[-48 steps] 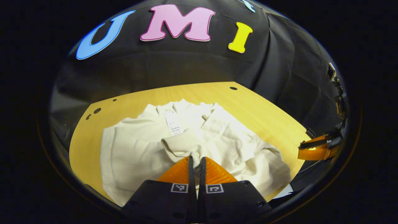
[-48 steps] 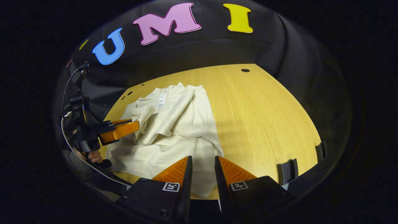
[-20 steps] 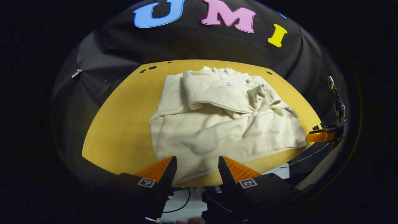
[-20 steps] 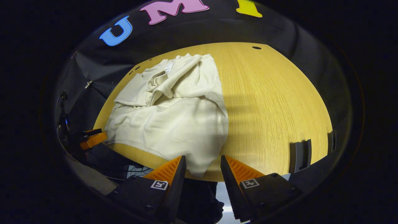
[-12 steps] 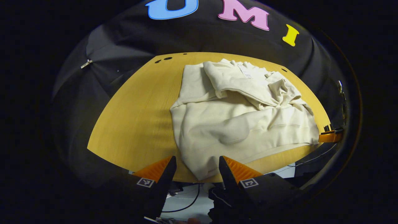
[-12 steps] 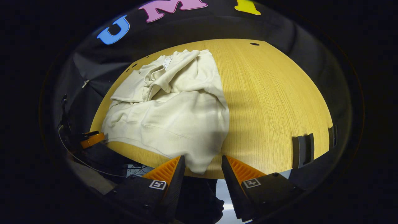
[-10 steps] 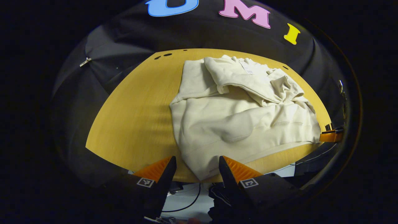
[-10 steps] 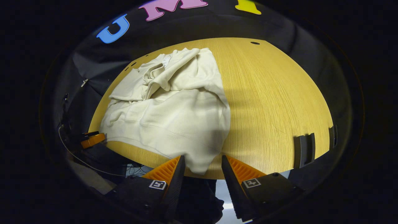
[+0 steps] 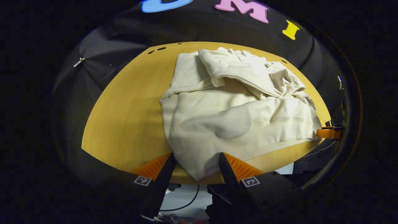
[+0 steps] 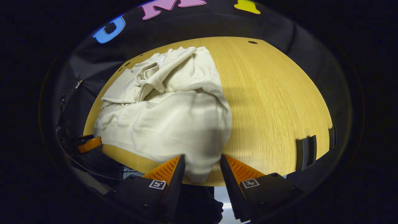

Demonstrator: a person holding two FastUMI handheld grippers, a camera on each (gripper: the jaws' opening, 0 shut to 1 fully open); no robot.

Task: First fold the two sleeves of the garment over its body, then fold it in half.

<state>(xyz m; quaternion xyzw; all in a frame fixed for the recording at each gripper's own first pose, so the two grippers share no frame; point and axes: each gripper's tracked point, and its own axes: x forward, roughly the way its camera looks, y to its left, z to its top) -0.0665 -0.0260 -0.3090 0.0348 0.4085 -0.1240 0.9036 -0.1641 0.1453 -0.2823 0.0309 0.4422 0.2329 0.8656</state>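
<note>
Left gripper view: left gripper (image 9: 195, 158) fingers spread round garment (image 9: 236, 105) near hem corner at table (image 9: 124, 118) edge; right gripper (image 10: 200, 161) likewise.

light: bright overhead on table (image 9: 124, 118), dim toward booth edges | shadows: soft grey patches on garment (image 10: 174, 124) near its front hem, faint band on wood right of it | glare: none strong | blur: slight, near gripper fingers (image 10: 169, 169) | distortion: heavy fisheye, table edges bowed | focus: centre fairly sharp
</note>
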